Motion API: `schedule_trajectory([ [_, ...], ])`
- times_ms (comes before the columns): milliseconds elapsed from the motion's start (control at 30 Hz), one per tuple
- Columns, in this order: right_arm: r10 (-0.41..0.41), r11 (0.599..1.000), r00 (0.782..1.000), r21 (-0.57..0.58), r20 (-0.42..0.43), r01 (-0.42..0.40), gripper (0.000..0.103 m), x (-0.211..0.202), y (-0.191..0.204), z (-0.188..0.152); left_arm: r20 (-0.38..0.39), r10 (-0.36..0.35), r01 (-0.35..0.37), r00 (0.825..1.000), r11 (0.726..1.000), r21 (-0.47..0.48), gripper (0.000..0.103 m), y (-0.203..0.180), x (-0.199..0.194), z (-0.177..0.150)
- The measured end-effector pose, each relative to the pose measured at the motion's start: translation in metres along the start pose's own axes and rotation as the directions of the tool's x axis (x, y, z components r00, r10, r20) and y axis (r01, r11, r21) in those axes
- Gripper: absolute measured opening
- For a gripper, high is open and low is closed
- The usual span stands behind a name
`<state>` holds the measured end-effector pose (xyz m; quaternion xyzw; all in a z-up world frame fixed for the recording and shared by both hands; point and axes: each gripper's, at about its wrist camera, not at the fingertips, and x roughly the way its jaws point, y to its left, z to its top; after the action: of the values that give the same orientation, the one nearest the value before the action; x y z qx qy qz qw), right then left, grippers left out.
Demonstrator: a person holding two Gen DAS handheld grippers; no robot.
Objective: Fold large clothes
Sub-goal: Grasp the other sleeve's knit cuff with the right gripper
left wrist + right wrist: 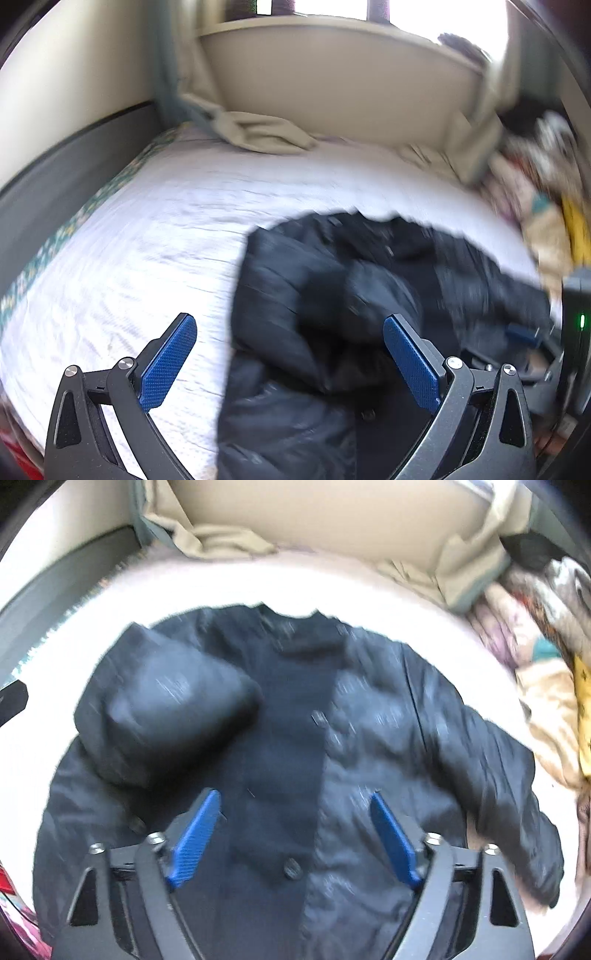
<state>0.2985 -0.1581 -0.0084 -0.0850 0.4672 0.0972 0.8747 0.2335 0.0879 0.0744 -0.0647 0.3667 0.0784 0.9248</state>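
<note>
Nearest the lens in each view stand blue-padded fingers spread wide with nothing between them: the left hand-held gripper hovers over the jacket's near left edge, the right hand-held gripper over its front placket. The dark puffer jacket lies front-up on the white-quilted bed, collar toward the far side. One sleeve is judged already folded in across the chest, at left; the other sleeve lies extended toward the right. The fold therefore appears to be at an early stage: the second sleeve and the lengthwise folds of the body remain. The right wrist view shows the whole garment, including a button near the hem, though blurred. The left wrist view shows only the jacket's left part, but adds much bare quilt at left, a beige crumpled cloth at the far edge, a pile of mixed fabrics at far right, and the window sill.
</note>
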Motion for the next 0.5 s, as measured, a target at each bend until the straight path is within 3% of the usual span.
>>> schedule_trajectory([
  [67, 0.033, 0.999, 0.999, 0.009, 0.024, -0.033, 0.066, -0.005, 0.008, 0.011, 0.015, 0.003, -0.001, 1.000, 0.995, -0.096, 0.102, 0.027, -0.005, 0.010],
  [167, 0.093, 0.996, 0.994, -0.004, 0.064, -0.093, 0.065, -0.011, 0.035, 0.023, 0.024, 0.014, -0.008, 1.000, 0.976, -0.218, 0.102, 0.061, -0.008, 0.020],
  [300, 0.171, 0.983, 0.981, -0.087, 0.091, -0.163, 0.069, -0.009, 0.072, 0.030, 0.002, 0.018, -0.017, 1.000, 0.960, -0.280, 0.102, 0.080, -0.004, 0.023],
  [467, 0.032, 0.964, 0.994, -0.266, 0.104, -0.004, 0.072, 0.022, 0.127, 0.029, -0.015, 0.015, -0.018, 1.000, 0.970, -0.242, 0.102, 0.074, 0.000, 0.022],
  [500, -0.013, 0.958, 0.995, -0.283, 0.097, 0.040, 0.061, 0.034, 0.131, 0.027, -0.016, 0.015, -0.018, 1.000, 0.972, -0.235, 0.102, 0.072, 0.001, 0.021],
])
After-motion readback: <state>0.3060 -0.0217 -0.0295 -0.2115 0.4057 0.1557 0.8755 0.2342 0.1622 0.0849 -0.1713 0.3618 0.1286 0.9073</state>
